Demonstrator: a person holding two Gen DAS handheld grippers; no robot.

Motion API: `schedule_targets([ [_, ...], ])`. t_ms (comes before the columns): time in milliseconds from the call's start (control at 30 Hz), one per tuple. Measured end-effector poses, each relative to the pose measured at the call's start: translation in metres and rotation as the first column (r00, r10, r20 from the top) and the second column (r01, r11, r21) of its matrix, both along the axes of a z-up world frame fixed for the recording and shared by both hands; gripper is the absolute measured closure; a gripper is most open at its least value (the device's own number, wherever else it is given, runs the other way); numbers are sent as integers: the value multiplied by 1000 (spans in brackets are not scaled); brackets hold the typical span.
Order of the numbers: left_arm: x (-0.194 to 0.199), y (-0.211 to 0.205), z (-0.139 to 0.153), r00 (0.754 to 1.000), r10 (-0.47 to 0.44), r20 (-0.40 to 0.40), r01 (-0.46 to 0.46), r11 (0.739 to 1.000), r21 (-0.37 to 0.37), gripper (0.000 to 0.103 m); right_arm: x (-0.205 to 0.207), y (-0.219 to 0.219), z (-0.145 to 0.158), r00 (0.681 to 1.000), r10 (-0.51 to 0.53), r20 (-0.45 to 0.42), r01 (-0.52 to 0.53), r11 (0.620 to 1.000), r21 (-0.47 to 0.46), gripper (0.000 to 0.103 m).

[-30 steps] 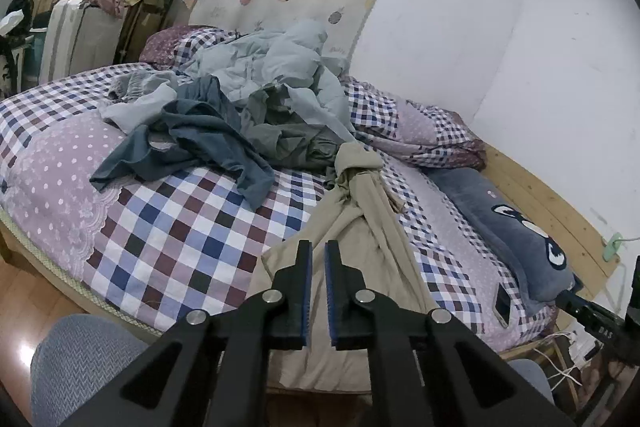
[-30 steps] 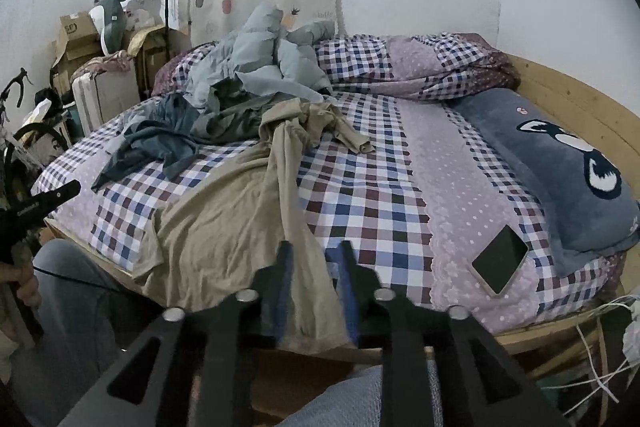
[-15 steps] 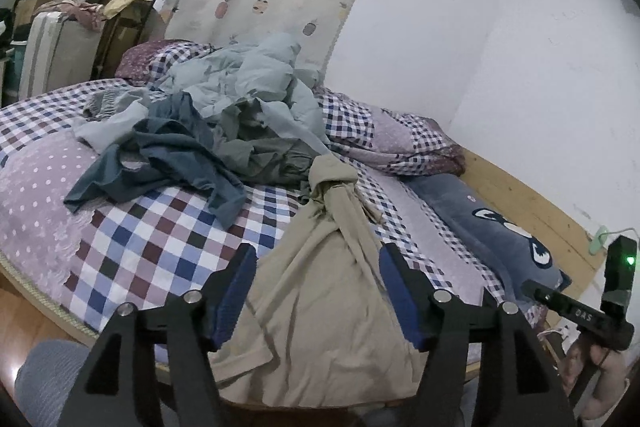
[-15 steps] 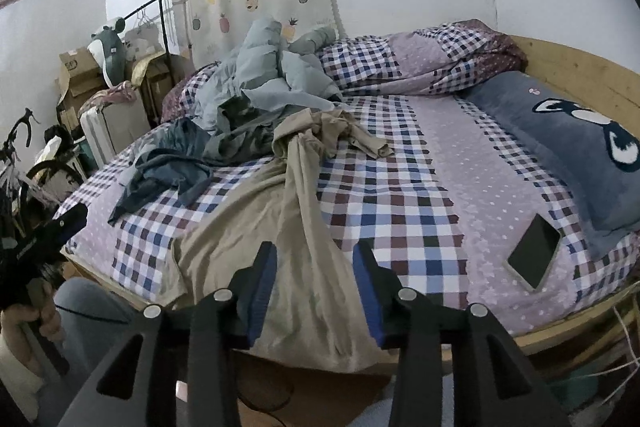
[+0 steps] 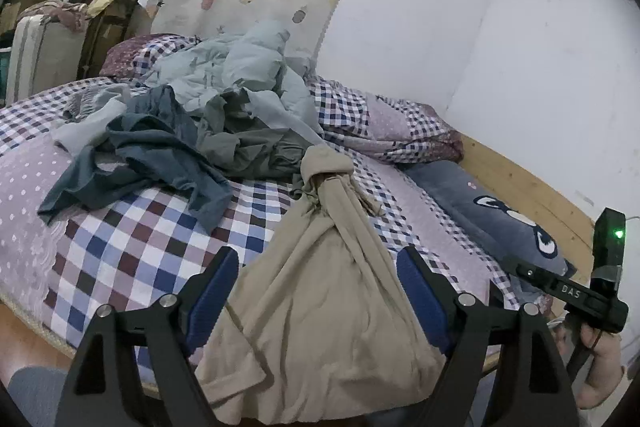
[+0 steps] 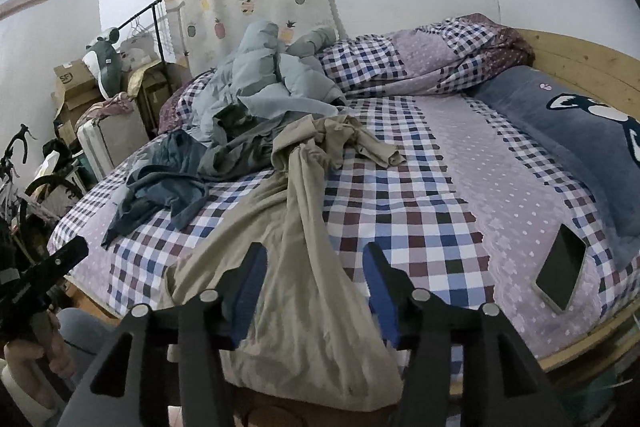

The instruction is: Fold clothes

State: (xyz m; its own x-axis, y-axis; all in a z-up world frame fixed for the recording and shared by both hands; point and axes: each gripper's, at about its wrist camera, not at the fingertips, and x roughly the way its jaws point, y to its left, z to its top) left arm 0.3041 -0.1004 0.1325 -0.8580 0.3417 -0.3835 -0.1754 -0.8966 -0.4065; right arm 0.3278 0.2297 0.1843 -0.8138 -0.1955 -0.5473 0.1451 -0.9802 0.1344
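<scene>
- Clothes for folding are spread over a bed (image 5: 120, 247) covered in a checked and dotted sheet.
- A beige garment (image 5: 328, 299) is laid along the bed, its wide end draped over the near edge and its far end bunched up toward the pile.
- A heap of blue-grey and dark garments (image 5: 208, 123) is seen further back, touching the bunched end of the beige garment.
- The left tool (image 5: 318, 291) is held over the near end of the beige garment; its jaws are opening, set wide apart, and the cloth is not pressed by the pads.
- The right tool (image 6: 316, 287) is likewise opening above the same garment, nothing gripped.
- A phone (image 6: 562, 267) is seen lying on the sheet near a grey-blue pillow (image 6: 560, 115).
</scene>
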Motion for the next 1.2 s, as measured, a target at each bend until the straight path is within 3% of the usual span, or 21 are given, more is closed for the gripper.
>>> schedule_targets([
  [433, -53, 15, -3, 1000, -28, -1, 28, 999, 20, 18, -68, -11, -13, 1000, 17, 9, -17, 1000, -8, 47],
  [900, -141, 34, -4, 998, -51, -26, 51, 999, -4, 18, -201, -39, -45, 994, 98, 49, -97, 995, -12, 47],
  [1100, -189, 46, -8, 994, -107, -2, 107, 994, 0, 18, -254, -51, -61, 987, 145, 74, -145, 989, -13, 47],
  [1200, -211, 55, -10, 994, -111, -7, 110, 993, -32, 18, -278, -57, -68, 981, 175, 86, -175, 985, -8, 47],
])
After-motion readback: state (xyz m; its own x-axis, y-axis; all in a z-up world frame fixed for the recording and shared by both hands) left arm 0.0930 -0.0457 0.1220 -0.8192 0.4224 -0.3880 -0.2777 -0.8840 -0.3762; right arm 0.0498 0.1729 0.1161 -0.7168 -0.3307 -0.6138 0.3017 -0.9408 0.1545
